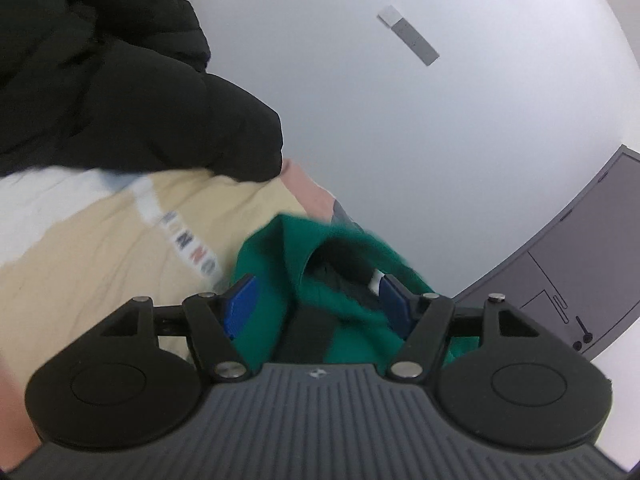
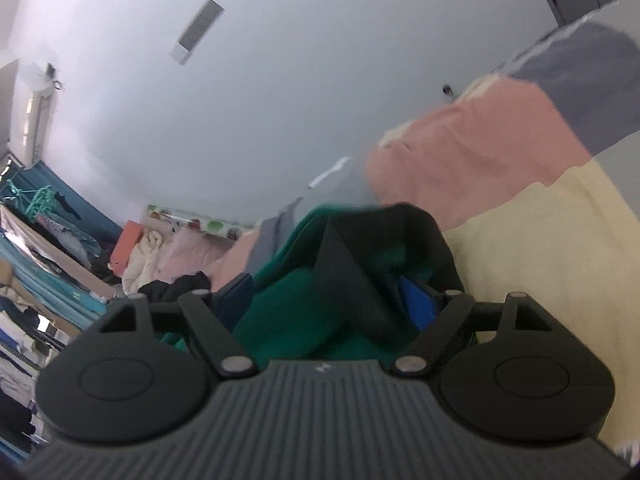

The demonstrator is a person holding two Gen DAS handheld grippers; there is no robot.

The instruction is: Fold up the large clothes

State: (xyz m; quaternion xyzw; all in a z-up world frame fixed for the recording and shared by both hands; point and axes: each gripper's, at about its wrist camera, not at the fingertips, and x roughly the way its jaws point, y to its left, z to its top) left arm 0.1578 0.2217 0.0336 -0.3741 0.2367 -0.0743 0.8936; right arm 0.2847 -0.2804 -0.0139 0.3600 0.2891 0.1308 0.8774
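Note:
A green garment with a dark inner lining [image 1: 276,252] lies bunched on the beige bedding [image 1: 100,272], right in front of my left gripper [image 1: 316,300]. The blue pads [image 1: 240,304] stand wide apart, with loose green cloth between them and no pinch visible. In the right wrist view the same green garment [image 2: 288,296] is heaped with a dark fold [image 2: 352,276] over it. My right gripper [image 2: 328,300] is open too. Its blue pad [image 2: 418,304] shows on the right, and cloth lies slack in the gap.
A person's black puffy sleeve [image 1: 120,92] reaches in from the upper left. A pink, grey and pale yellow cloth [image 2: 480,148] lies to the right. Piled clothes and a drying rack [image 2: 44,200] crowd the left. A grey door [image 1: 580,260] stands at the right.

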